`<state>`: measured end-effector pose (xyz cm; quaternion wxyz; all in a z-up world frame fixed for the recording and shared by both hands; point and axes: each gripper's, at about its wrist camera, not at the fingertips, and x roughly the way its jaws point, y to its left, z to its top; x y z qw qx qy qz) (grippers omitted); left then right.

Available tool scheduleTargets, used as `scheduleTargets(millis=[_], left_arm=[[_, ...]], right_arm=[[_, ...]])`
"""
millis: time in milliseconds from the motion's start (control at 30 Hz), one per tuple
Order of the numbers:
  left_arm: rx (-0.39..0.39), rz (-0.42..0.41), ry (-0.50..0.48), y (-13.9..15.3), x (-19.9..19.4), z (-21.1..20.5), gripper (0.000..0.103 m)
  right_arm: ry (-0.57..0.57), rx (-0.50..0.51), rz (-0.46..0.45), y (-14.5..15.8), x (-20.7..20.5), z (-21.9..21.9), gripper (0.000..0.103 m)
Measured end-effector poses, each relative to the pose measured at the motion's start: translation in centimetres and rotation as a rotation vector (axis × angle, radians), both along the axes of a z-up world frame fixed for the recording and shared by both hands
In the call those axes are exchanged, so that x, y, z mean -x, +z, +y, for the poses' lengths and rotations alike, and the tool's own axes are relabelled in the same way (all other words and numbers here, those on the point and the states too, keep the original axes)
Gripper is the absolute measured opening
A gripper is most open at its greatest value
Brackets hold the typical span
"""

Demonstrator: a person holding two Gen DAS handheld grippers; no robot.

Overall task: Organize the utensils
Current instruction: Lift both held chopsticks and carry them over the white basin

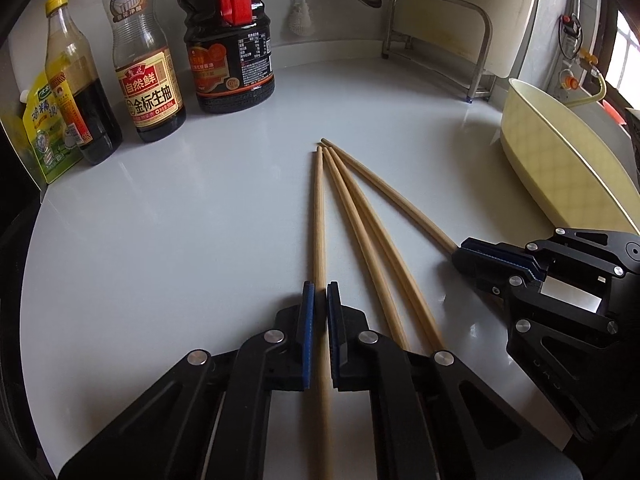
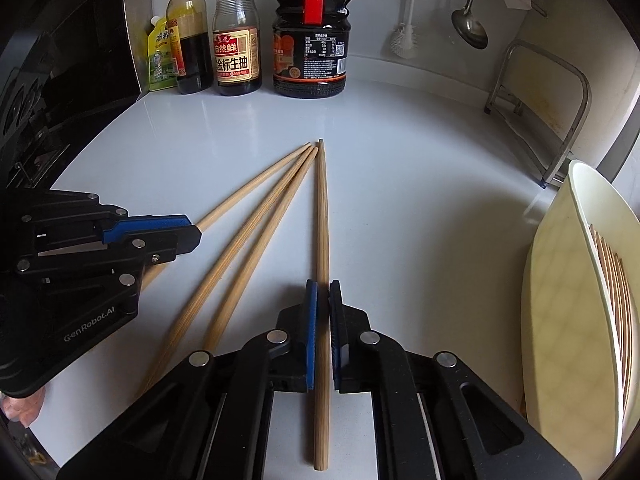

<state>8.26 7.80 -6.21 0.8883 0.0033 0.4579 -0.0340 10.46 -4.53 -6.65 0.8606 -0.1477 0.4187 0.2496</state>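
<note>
Left gripper (image 1: 320, 292) is closed on the leftmost chopstick (image 1: 319, 216), blue pads pinching it well back from the tip, toward the thick end. Right gripper (image 2: 323, 292) is likewise clamped on the rightmost chopstick (image 2: 322, 216), also on its thicker rear half. No earlier view, so only the current clamp is noted.

Four wooden chopsticks fan out on the white desk (image 1: 160, 240), tips meeting near the desk's middle, butts spreading toward its near edge. The two middle chopsticks (image 1: 360, 232) lie free, side by side between the held ones. A cream tray (image 2: 560, 280) sits at the right edge of the desk with more chopsticks already inside; likely the destination, though that is a guess. Sauce bottles (image 1: 148, 60) line the back edge, well apart from the fan.

Handling judgement: the sticks look light, stiff and round, so they can roll or pivot between flat pads. Smooth wood on a glossy desk slides easily. They are not fragile. With each grip well back from the tip, the long front end may droop or swing when lifted. Lying flat leaves little room under a stick, so the pads must come down right at the desk surface. The free pair lies close together and is easy to nudge.
</note>
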Motion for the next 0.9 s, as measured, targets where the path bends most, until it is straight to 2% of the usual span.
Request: scheduleTargets(millis=[167, 367, 600, 733, 900], left_arm=[[0.032, 0.004, 0.019, 0.1, 0.0, 0.8, 0.007], [0.074, -0.032, 0.035, 1.0, 0.5, 1.6, 0.007], [0.111, -0.078, 0.066, 3.3, 1.3, 1.8, 0.007], [0.137, -0.096, 0.045, 5.2, 1.4, 0.1, 0.007], [0.157, -0.134, -0.017, 7.7, 0.6, -3.9, 0.007]], right_arm=[[-0.029, -0.048, -0.007, 0.9, 0.0, -0.8, 0.006], [-0.041, -0.094, -0.02, 2.3, 0.4, -1.3, 0.006], [-0.066, -0.186, -0.066, 5.9, 1.6, -3.2, 0.006], [-0.102, -0.228, -0.083, 7.7, 1.9, -5.2, 0.006], [-0.163, -0.246, -0.106, 9.1, 1.7, -8.4, 0.006]])
